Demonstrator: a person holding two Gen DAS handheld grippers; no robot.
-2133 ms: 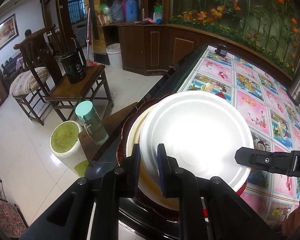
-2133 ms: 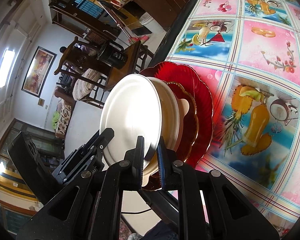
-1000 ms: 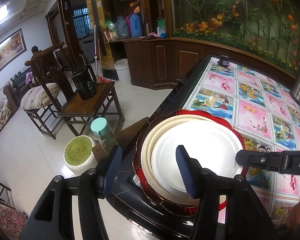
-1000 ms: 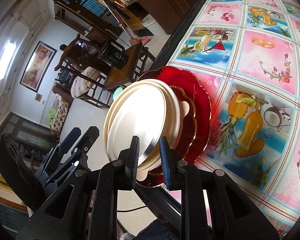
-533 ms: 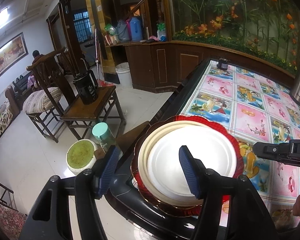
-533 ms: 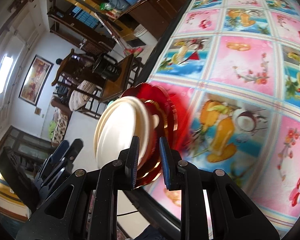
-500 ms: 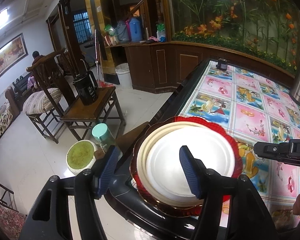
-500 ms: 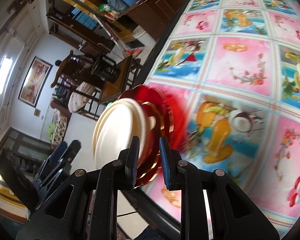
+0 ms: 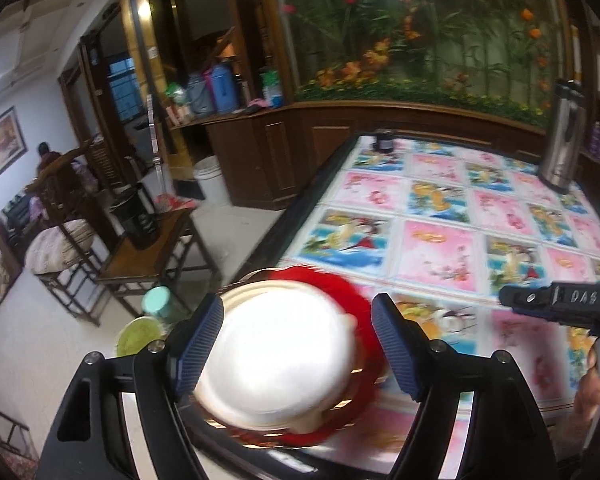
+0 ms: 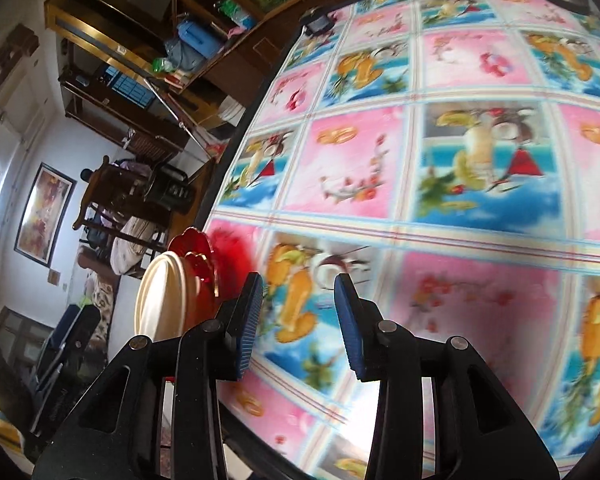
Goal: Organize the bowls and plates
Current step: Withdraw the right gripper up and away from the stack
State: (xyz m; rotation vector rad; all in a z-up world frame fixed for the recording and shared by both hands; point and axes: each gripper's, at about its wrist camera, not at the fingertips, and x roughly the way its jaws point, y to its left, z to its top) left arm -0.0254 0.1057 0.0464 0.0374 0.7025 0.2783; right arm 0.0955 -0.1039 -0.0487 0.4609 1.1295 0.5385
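We have both grippers — left (image 9: pixel 296 340), right (image 10: pixel 298 322) — just spread apart and empty, since the white plate (image 9: pixel 276 360) sits nested on the red plates (image 9: pixel 348 292) at the table (image 9: pixel 440 248) edge.

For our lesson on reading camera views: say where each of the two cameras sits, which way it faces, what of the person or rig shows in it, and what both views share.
Left wrist: on the left gripper, facing down-forward over the plate stack at the table's edge; its open blue pads, the right gripper's tip and a bit of hand show.
Right wrist: on the right gripper, rolled sideways, facing the table; its open pads show, the stack at left.
Shared: stack, table, chair, painting.
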